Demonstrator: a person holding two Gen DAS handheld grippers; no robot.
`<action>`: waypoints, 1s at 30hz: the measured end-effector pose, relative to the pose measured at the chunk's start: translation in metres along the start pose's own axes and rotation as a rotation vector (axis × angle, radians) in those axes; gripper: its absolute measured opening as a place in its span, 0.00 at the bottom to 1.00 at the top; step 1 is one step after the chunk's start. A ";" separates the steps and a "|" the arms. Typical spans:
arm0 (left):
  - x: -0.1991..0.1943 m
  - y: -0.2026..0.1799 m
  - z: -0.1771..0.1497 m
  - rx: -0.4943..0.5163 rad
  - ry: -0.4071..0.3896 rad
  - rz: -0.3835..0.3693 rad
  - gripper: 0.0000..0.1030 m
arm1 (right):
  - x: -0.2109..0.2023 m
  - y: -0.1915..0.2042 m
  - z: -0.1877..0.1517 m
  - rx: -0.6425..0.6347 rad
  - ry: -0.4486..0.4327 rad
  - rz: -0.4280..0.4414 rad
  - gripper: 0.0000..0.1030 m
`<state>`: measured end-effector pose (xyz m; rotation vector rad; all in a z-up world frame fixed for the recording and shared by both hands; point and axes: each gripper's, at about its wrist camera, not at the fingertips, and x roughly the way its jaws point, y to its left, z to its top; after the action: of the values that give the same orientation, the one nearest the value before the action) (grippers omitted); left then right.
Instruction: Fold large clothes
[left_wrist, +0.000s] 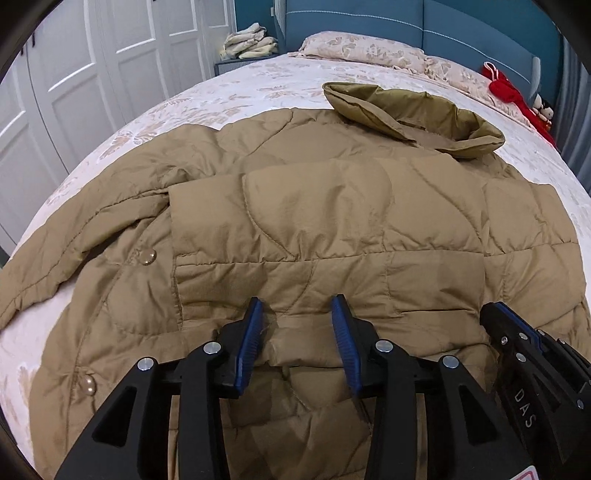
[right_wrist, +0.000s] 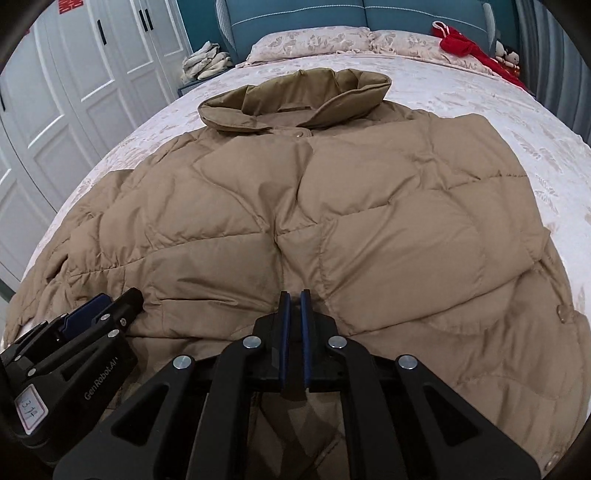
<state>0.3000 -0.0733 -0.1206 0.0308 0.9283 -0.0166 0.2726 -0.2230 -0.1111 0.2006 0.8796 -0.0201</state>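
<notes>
Bed (left_wrist: 258, 77): tan jacket (left_wrist: 332, 221), collar far, hem near. Left gripper (left_wrist: 299, 332) spread at hem; right gripper (right_wrist: 294, 321) nearly together, beside it.

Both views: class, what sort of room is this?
Most likely a bedroom. A bed with pillows and a blue headboard fills the scene, white wardrobe doors stand alongside, and a tan jacket lies spread for folding.

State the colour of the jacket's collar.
Olive-tan collar, slightly greener than the body; right wrist view.
</notes>
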 end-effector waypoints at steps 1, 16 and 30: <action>0.001 -0.002 -0.002 0.001 -0.014 0.007 0.38 | 0.001 0.000 -0.001 -0.001 -0.007 -0.002 0.03; 0.003 -0.006 -0.013 0.016 -0.087 0.043 0.38 | 0.005 0.005 -0.011 -0.017 -0.081 -0.022 0.03; -0.050 0.080 -0.010 -0.226 -0.047 -0.082 0.66 | 0.001 0.005 -0.004 -0.001 -0.054 -0.026 0.04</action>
<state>0.2645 0.0073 -0.0850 -0.2167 0.8796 0.0117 0.2707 -0.2177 -0.1140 0.1870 0.8281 -0.0495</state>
